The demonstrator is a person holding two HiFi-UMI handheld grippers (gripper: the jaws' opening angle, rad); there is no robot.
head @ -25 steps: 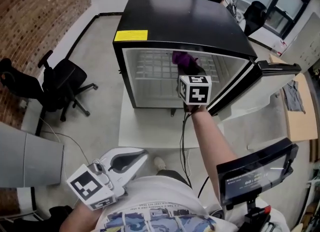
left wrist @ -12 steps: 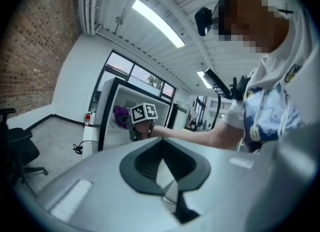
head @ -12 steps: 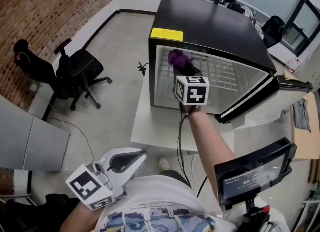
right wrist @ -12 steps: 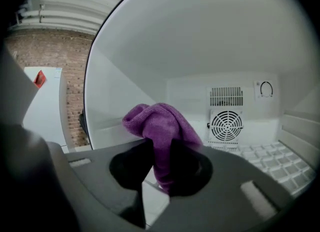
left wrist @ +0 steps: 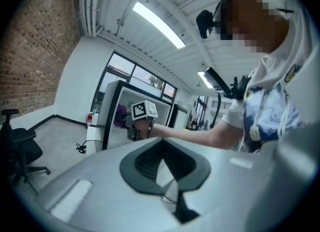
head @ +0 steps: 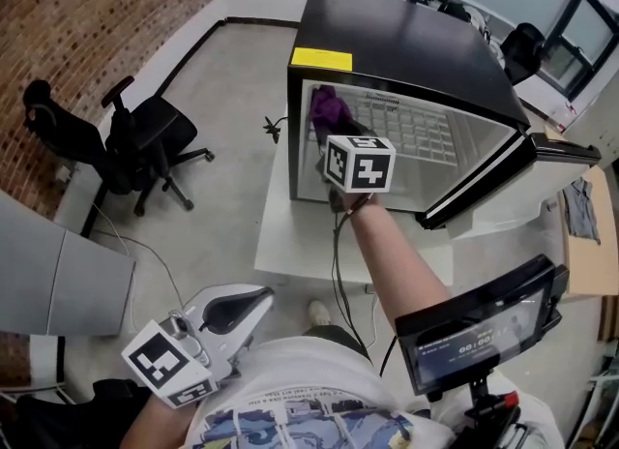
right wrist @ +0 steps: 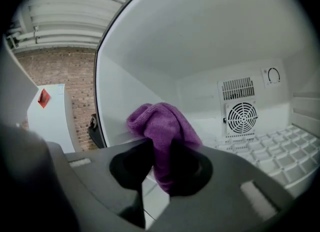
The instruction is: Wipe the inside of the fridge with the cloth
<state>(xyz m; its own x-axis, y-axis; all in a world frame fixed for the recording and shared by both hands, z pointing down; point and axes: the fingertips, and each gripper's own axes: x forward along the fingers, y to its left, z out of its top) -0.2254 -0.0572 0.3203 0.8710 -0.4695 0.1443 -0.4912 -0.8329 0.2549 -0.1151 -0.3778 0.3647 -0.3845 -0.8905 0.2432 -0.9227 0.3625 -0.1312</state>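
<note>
Jaws of the right gripper (right wrist: 160,173) are clamped on a bunched purple cloth (right wrist: 161,126). It is held up inside the open mini fridge (head: 406,41), close to the left wall (right wrist: 120,101); whether it touches is unclear. The left gripper (head: 232,314) hangs low by the torso, jaws together on nothing. With so little cloth proud of the jaws, hard plastic may scrape the liner or snag the wire shelf (right wrist: 282,148). Only the right gripper view shows the rear fan grille (right wrist: 241,117). Only the head view shows the white desk (head: 290,244) beneath.
</note>
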